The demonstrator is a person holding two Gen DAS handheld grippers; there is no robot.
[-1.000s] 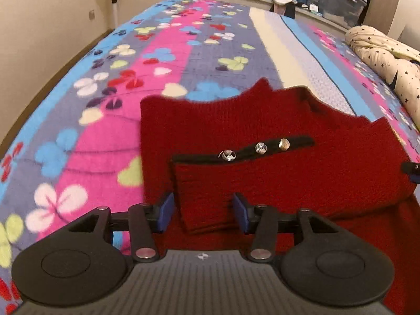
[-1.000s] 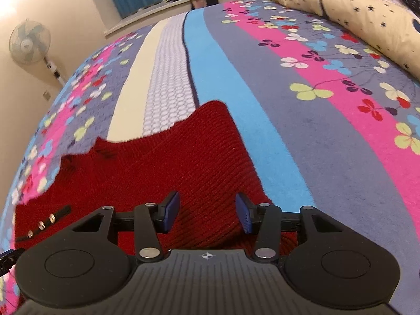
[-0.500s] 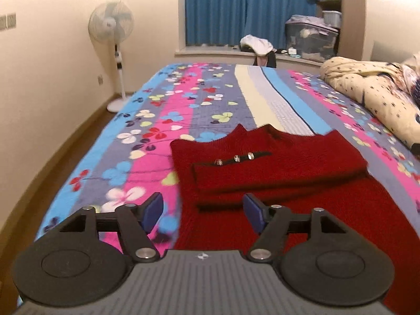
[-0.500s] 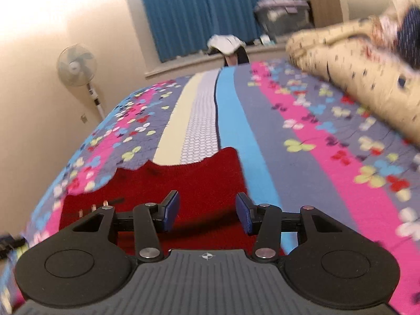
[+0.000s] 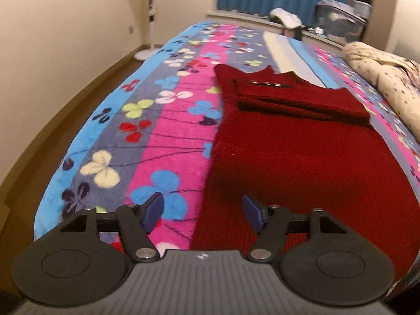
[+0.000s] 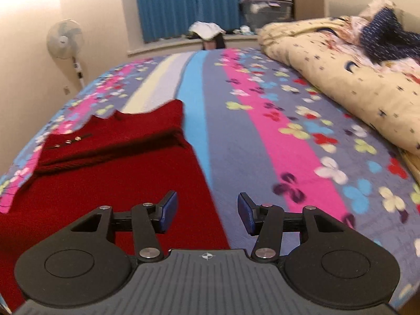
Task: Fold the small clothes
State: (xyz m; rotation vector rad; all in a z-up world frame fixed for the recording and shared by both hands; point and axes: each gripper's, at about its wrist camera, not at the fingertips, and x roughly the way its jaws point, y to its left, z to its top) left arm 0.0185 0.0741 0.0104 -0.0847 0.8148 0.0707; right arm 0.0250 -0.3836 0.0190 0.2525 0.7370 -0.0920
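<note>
Left wrist view shows the left gripper (image 5: 202,211) with jaws apart, having just narrowed slightly, gripping nothing, above the near left edge of the red sweater (image 5: 302,152) lying on the flowered bedspread (image 5: 147,136), sleeves folded across its chest. The right gripper (image 6: 207,212) is parted and empty over the sweater's right edge.

Both grippers pulled back from the folded sleeves toward the near hem

The left gripper (image 5: 202,212), a second ago right at the sleeve cuff, now hangs over the left side edge of the sweater (image 5: 302,152) low down, its jaws first wider, then just closing a little, nothing gripped. The right gripper (image 6: 207,214) has drawn back likewise, off the knit's upper part to its right edge, straddling sweater and blanket (image 6: 262,144), open.
</note>
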